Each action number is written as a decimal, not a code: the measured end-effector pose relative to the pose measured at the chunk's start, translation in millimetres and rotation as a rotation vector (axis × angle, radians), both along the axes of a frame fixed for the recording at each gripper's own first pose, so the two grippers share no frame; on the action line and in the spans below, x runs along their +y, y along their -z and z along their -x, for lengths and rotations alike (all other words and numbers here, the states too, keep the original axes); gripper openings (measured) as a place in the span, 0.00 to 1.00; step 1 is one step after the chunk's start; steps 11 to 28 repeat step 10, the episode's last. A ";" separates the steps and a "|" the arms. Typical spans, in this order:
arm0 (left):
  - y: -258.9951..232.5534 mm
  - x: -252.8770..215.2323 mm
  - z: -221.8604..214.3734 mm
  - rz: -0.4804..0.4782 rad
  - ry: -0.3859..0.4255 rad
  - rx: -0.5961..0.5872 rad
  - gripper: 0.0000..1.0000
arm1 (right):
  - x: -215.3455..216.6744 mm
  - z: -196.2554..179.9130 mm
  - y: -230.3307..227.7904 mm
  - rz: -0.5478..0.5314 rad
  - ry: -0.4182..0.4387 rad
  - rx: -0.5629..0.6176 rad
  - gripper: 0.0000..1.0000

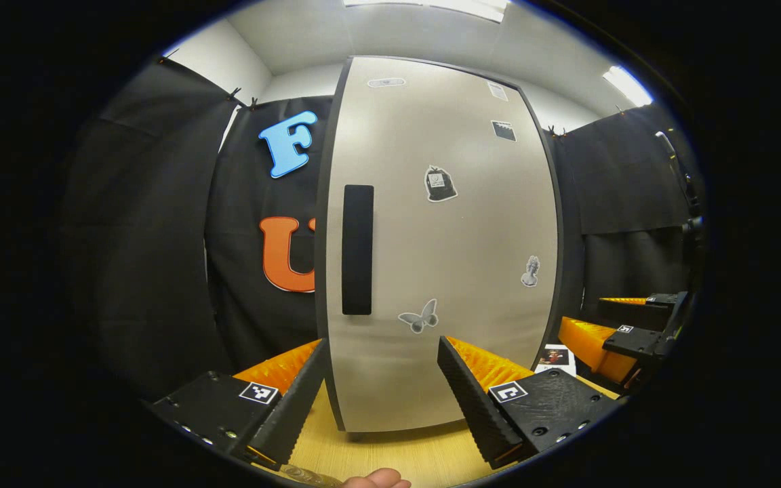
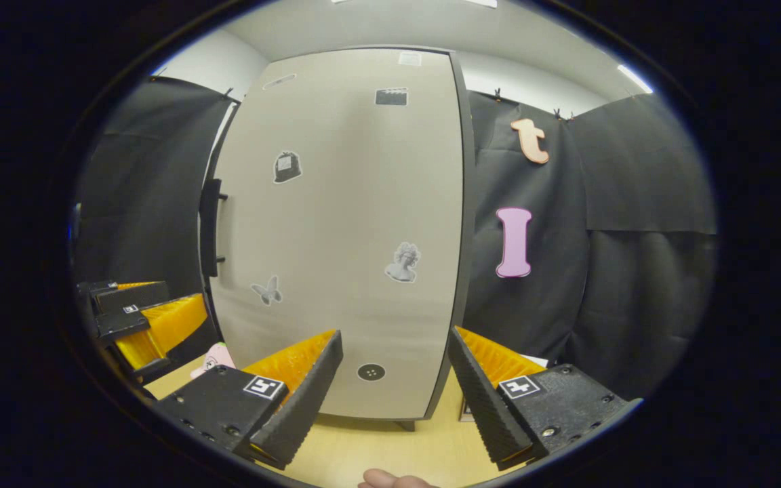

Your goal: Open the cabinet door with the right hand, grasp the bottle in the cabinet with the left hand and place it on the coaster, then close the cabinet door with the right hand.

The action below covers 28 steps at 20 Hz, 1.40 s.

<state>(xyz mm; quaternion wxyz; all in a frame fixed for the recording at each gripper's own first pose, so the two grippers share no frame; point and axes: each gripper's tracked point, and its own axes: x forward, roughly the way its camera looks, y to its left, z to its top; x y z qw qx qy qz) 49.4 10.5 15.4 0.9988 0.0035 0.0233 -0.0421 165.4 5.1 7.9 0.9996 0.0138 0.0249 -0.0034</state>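
Observation:
A tall beige cabinet door (image 1: 441,237) with a dark frame stands shut on the wooden table, stickers scattered over it. Its black vertical handle (image 1: 357,249) sits near the door's left edge. My left gripper (image 1: 380,362) is open in front of the door's lower part, nothing between its fingers. In the right gripper view the same door (image 2: 343,224) fills the middle, with the handle (image 2: 209,227) seen edge-on at its left side. My right gripper (image 2: 394,356) is open, a short way in front of the door's bottom. The bottle is hidden behind the door.
The wooden tabletop (image 1: 390,454) runs under both grippers. A small picture card (image 1: 556,357) lies on the table right of the cabinet, and a pink item (image 2: 214,358) lies at its left foot. Black cloth walls close in both sides. A fingertip (image 1: 377,480) shows at the bottom.

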 end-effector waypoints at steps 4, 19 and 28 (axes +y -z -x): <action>1.9 2.5 1.1 -0.008 -0.011 0.008 0.97 | -1.5 1.7 3.1 -0.005 -0.001 0.009 1.00; 2.4 5.8 2.3 -0.006 -0.024 0.007 0.97 | -0.7 3.9 3.0 -0.009 -0.011 0.003 1.00; 2.4 5.8 2.3 -0.006 -0.024 0.007 0.97 | -0.7 3.9 3.0 -0.009 -0.011 0.003 1.00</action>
